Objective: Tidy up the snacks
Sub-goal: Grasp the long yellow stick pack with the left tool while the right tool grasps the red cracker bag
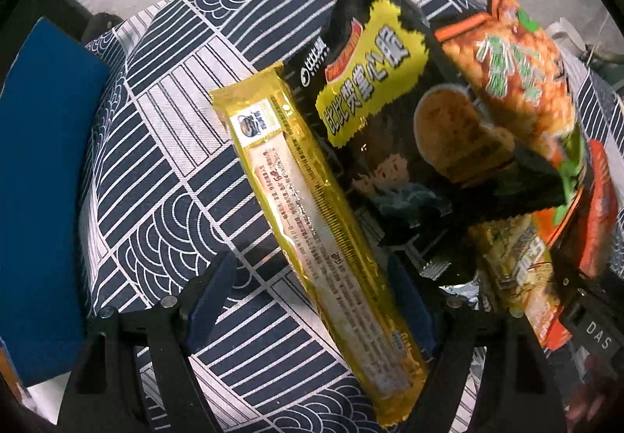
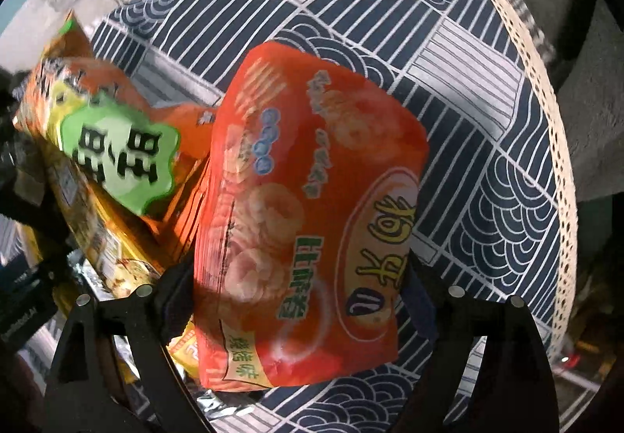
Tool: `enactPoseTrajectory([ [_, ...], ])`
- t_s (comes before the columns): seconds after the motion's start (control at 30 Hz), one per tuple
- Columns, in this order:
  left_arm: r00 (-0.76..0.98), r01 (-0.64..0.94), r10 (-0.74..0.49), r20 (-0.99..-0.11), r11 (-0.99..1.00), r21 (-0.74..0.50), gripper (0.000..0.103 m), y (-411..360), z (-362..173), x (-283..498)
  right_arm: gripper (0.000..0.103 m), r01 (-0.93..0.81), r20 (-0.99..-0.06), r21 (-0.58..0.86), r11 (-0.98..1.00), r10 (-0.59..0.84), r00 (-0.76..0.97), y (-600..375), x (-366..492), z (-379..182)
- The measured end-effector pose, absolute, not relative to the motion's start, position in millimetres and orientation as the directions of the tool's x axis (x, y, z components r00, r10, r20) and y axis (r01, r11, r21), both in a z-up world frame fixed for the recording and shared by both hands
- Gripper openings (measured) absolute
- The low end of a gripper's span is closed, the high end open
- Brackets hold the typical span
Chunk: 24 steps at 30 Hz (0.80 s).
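Snacks: they lie in a heap on my blue and white cloth.
Left gripper: its fingers are wide apart, one on each side of the long gold pack, not pinching it.
Black bag: right next to the gold pack, partly under an orange bag.
Right gripper: its fingers squeeze the big red bag.
Green label pack: just left of the red bag.

Both wrist views close, downward; shared patterned tablecloth, perhaps the orange bag
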<state>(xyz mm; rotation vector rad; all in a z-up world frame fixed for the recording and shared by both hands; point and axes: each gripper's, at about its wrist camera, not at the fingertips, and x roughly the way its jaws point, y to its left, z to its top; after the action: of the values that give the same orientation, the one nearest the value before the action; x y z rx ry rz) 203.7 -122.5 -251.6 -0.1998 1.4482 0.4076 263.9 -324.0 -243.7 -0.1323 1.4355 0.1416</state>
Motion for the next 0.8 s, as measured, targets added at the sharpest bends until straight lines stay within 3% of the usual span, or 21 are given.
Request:
enactPoseTrajectory([
  [0.1, 0.077, -0.376, 0.172, -0.982, 0.917, 0.131, 0.089, -128.3, -254.6, 206.4, 0.082, -0.188, -0.99, -0.026, 0.982, 0.0, 0.138, -323.0, 261.7, -242.6],
  [0.17, 0.084, -0.361, 0.17, -0.982, 0.924, 0.128, 0.089, -127.9, -256.4, 207.4, 0.07, -0.199, -0.988, -0.044, 0.979, -0.013, 0.151, -320.1, 257.8, -241.3],
  [0.27, 0.095, -0.352, 0.139, -0.986, 0.931, 0.098, 0.087, -124.8, -255.1, 209.6, 0.06, -0.204, -0.987, -0.046, 0.978, -0.013, 0.159, -320.5, 254.6, -238.1],
  [0.33, 0.11, -0.334, 0.136, -0.985, 0.938, 0.092, 0.083, -125.1, -253.5, 208.9, 0.056, -0.213, -0.987, -0.047, 0.976, -0.013, 0.159, -316.8, 250.5, -235.6],
  [0.5, 0.133, -0.294, 0.105, -0.986, 0.954, 0.062, 0.05, -127.2, -244.1, 200.3, 0.05, -0.219, -0.984, -0.046, 0.975, -0.007, 0.179, -316.9, 226.0, -228.5],
  [0.8, 0.151, -0.242, 0.044, -0.987, 0.97, 0.006, 0.038, -122.2, -239.0, 175.8, 0.047, -0.224, -0.98, 0.008, 0.974, 0.053, 0.194, -313.9, 183.7, -209.5],
])
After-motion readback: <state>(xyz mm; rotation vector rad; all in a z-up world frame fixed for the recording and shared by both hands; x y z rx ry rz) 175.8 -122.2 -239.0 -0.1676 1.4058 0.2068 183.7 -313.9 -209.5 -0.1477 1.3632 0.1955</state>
